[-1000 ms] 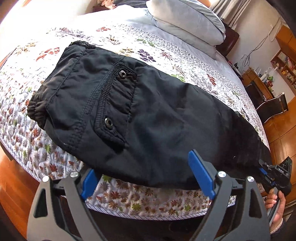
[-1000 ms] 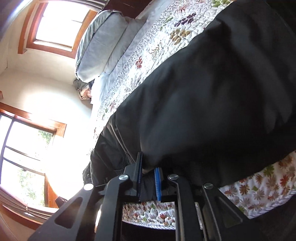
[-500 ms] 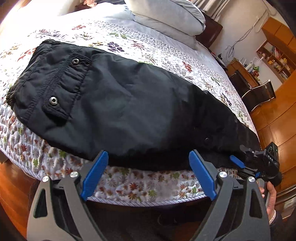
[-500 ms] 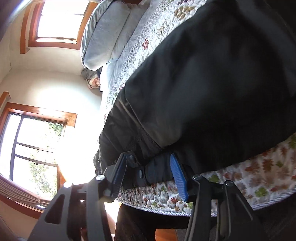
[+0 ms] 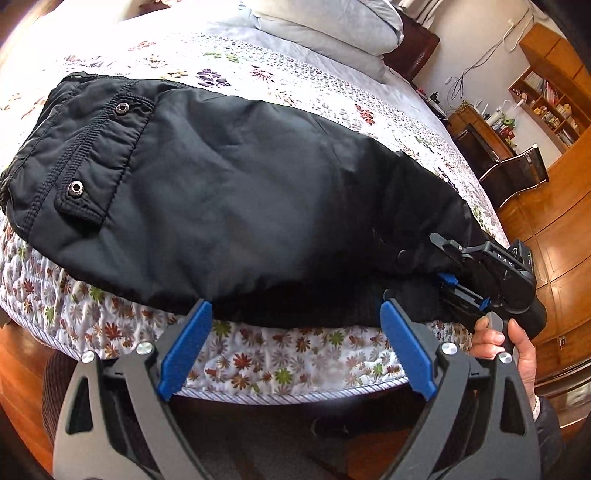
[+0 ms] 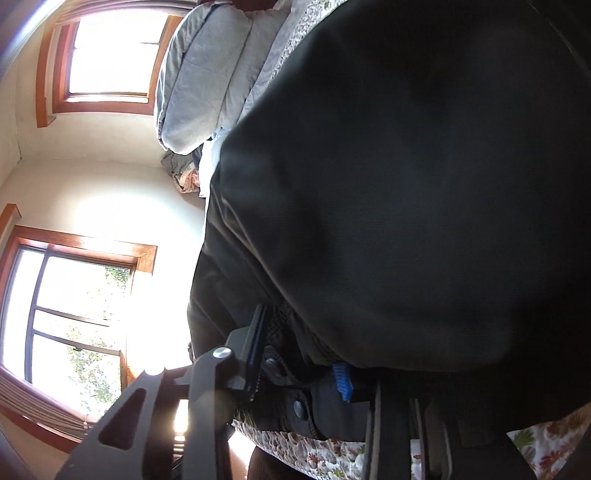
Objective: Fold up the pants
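Right gripper (image 6: 299, 354), released half a second earlier, was closing again on the cuff end of the black padded nylon pants (image 5: 236, 206) lying lengthwise near the floral quilted bed's (image 5: 280, 362) edge, regrasp underway; left gripper (image 5: 295, 347) hung open, empty; grey pillows (image 5: 325, 26) well clear.

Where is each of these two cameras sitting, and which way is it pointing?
Left wrist view: sits on the left hand-held gripper, jaws open, looking down over the bed edge at the black pants; the person's hand shows.
Right wrist view: sits on the right hand-held gripper, close against the pants' edge, jaws closing on fabric, windows behind.
Shared: the pants, floral bedspread, grey pillows, and the right hand-held gripper.
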A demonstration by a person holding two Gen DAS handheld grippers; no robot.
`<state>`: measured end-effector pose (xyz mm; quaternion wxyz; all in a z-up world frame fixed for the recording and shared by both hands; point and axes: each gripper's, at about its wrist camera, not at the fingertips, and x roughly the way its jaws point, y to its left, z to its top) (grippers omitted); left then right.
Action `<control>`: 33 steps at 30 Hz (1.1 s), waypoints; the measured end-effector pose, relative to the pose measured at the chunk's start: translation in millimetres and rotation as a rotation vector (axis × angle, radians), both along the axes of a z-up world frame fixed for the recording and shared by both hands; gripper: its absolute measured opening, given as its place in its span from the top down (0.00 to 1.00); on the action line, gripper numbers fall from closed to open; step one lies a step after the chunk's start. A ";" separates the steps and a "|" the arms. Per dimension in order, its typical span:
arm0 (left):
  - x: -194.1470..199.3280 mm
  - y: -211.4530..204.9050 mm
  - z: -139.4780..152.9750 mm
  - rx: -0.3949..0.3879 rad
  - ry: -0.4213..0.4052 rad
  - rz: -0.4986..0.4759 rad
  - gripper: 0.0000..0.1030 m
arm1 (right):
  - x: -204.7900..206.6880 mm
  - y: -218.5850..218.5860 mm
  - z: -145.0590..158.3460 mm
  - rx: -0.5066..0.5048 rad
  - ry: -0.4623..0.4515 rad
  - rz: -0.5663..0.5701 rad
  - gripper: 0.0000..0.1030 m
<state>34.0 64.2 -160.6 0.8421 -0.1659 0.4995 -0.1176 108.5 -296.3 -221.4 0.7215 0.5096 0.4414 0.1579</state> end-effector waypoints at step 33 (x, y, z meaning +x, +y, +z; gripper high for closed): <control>45.7 -87.7 16.6 0.298 -0.018 -0.149 0.03 | -77.3 -148.2 40.4 -0.112 0.030 -0.217 0.38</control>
